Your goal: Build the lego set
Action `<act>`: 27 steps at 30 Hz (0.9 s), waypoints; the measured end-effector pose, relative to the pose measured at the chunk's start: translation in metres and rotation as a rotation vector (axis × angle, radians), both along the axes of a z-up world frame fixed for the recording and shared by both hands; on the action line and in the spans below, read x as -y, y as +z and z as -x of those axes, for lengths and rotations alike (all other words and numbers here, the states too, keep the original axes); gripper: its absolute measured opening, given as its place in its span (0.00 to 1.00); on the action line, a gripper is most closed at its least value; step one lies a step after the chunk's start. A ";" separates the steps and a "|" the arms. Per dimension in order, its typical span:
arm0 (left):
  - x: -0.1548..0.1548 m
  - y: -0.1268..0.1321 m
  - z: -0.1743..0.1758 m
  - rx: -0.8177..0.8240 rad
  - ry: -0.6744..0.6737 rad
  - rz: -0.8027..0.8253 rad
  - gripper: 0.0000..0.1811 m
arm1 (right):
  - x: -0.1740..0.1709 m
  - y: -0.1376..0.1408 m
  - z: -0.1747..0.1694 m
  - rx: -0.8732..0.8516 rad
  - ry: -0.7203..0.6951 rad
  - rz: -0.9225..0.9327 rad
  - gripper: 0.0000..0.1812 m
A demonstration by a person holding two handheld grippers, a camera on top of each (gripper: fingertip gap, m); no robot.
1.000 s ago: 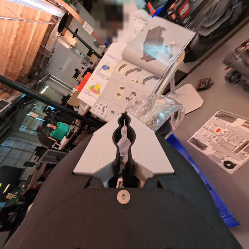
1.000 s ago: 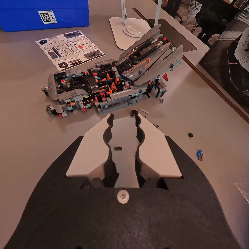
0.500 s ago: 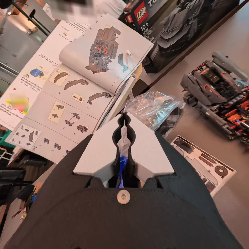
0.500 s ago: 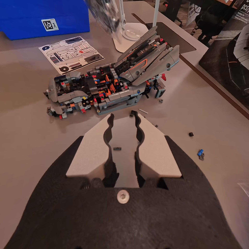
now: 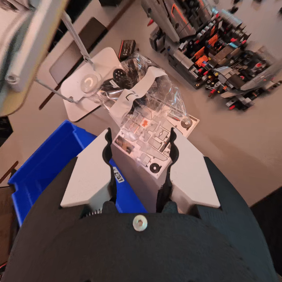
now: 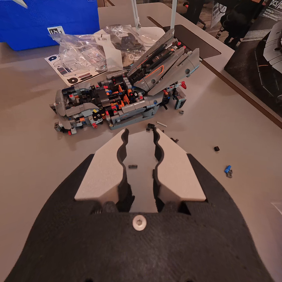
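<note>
A: How does the left gripper (image 5: pixel 139 134) stand?

B: Its jaws are spread wide with nothing between them. Just past its tips a clear plastic bag (image 5: pixel 146 97) of dark parts lies on the sticker sheet (image 5: pixel 154 146), which shows through the gap. Under its left finger is the blue bin (image 5: pixel 50 155); farther ahead and left is the white stand base (image 5: pixel 85 87).

A: And the lego model?

B: Ahead of that gripper and to its right, blurred, well apart from the bag in that view.

A: The right gripper (image 6: pixel 139 130)?

B: Also parted, a middling gap, gripping nothing. A small black pin (image 6: pixel 132 166) lies on the table (image 6: pixel 30 152) between its fingers, touching neither. Just beyond the tips sits the grey and orange lego model (image 6: pixel 122 97), its rear panels tilted up. A few loose pieces (image 6: pixel 228 170) are scattered to the gripper's right.

A: Beyond the model?

B: The bag (image 6: pixel 91 51) over the sticker sheet (image 6: pixel 73 74), then the blue bin (image 6: pixel 45 19) at far left.
</note>
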State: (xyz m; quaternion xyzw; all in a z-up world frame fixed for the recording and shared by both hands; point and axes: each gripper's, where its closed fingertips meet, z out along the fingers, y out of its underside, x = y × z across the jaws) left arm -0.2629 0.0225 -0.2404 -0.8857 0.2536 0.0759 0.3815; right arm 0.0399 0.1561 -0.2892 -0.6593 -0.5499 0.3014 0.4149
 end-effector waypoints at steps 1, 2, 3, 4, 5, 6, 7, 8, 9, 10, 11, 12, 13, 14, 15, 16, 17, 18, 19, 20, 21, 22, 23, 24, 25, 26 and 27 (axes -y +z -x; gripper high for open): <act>0.010 0.012 0.006 0.018 0.010 -0.022 0.41 | 0.000 -0.001 0.000 0.001 0.001 0.002 0.17; 0.018 0.025 0.018 0.027 0.039 -0.054 0.41 | 0.000 -0.001 0.001 0.001 0.002 0.004 0.17; 0.026 0.039 0.034 0.015 0.079 -0.094 0.41 | 0.001 -0.002 0.001 0.003 0.003 0.008 0.17; 0.033 0.050 0.056 -0.009 0.129 -0.122 0.41 | 0.000 -0.003 0.002 0.006 0.003 0.009 0.17; 0.042 0.058 0.080 -0.031 0.191 -0.139 0.40 | 0.000 -0.005 0.002 0.010 0.000 0.011 0.17; 0.050 0.064 0.106 -0.048 0.254 -0.148 0.40 | -0.001 -0.006 0.002 0.013 -0.001 0.014 0.17; 0.059 0.065 0.132 -0.065 0.314 -0.143 0.41 | -0.001 -0.007 0.002 0.015 -0.002 0.017 0.17; 0.068 0.061 0.159 -0.074 0.377 -0.118 0.43 | -0.001 -0.008 0.002 0.016 -0.002 0.019 0.17; 0.077 0.052 0.186 -0.059 0.440 -0.073 0.45 | -0.001 -0.008 0.002 0.017 -0.002 0.020 0.17; 0.085 0.039 0.211 -0.031 0.497 -0.024 0.44 | -0.001 -0.009 0.002 0.018 -0.001 0.021 0.17; 0.091 0.026 0.233 0.002 0.543 0.004 0.43 | 0.000 -0.009 0.003 0.018 0.000 0.022 0.17; 0.095 0.013 0.251 0.044 0.581 0.030 0.42 | 0.000 -0.009 0.003 0.019 0.002 0.022 0.17; 0.102 0.000 0.268 0.065 0.620 0.065 0.42 | 0.000 -0.010 0.003 0.021 0.003 0.021 0.17; 0.108 -0.011 0.282 0.071 0.644 0.088 0.43 | 0.000 -0.011 0.003 0.024 0.003 0.021 0.17; 0.111 -0.021 0.289 0.108 0.647 0.110 0.40 | -0.001 -0.012 0.003 0.026 0.002 0.024 0.17; 0.113 -0.031 0.289 0.171 0.633 0.142 0.38 | -0.001 -0.013 0.003 0.028 0.001 0.028 0.17; 0.115 -0.038 0.289 0.202 0.626 0.173 0.37 | -0.001 -0.014 0.003 0.031 0.001 0.033 0.17; 0.118 -0.046 0.291 0.199 0.611 0.208 0.30 | -0.002 -0.016 0.003 0.035 0.000 0.036 0.17; 0.120 -0.056 0.292 0.200 0.595 0.255 0.27 | -0.002 -0.017 0.003 0.040 0.000 0.039 0.17; 0.122 -0.065 0.294 0.216 0.590 0.299 0.24 | -0.003 -0.019 0.003 0.045 0.000 0.043 0.17; 0.123 -0.073 0.295 0.234 0.580 0.334 0.18 | -0.003 -0.021 0.003 0.052 0.000 0.046 0.17; 0.123 -0.081 0.294 0.258 0.558 0.358 0.14 | -0.003 -0.022 0.003 0.057 0.000 0.047 0.17; 0.121 -0.086 0.292 0.300 0.539 0.371 0.10 | -0.003 -0.023 0.004 0.061 0.001 0.047 0.17; 0.119 -0.091 0.288 0.333 0.515 0.382 0.09 | -0.003 -0.024 0.004 0.065 0.002 0.048 0.17; 0.118 -0.096 0.284 0.356 0.484 0.395 0.06 | -0.003 -0.025 0.004 0.069 0.003 0.049 0.17; 0.117 -0.100 0.284 0.363 0.480 0.394 0.05 | -0.003 -0.026 0.004 0.074 0.004 0.048 0.17; 0.116 -0.101 0.284 0.381 0.479 0.387 0.04 | -0.003 -0.026 0.005 0.077 0.005 0.048 0.17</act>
